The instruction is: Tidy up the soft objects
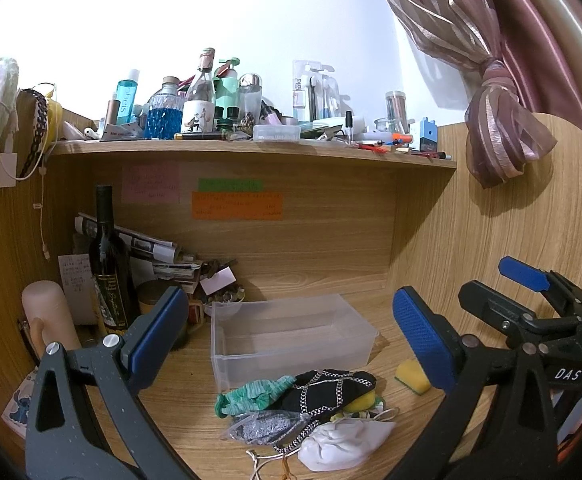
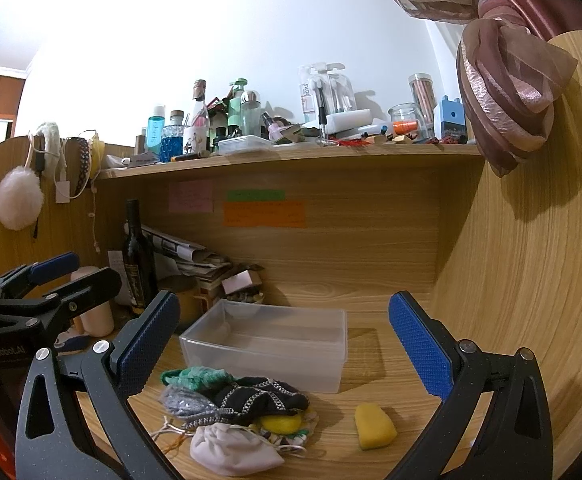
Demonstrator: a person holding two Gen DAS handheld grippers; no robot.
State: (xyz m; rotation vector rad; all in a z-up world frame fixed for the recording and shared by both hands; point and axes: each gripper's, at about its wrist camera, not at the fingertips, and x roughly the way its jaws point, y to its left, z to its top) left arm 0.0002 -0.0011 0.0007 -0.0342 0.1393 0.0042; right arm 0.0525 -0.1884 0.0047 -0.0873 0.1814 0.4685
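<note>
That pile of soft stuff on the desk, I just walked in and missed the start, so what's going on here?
A person holds two handheld grippers over the desk, both open and holding nothing: the left gripper and the right gripper. The pile of pouches and fabric lies in front of the clear plastic bin, which looks empty. A yellow sponge sits apart to the pile's right. Nothing seems sorted yet.

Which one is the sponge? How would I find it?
Find the clear plastic box on the wooden desk. In front of it, right of the cloth pile, lies the yellow sponge. It sits alone, touching nothing.
</note>
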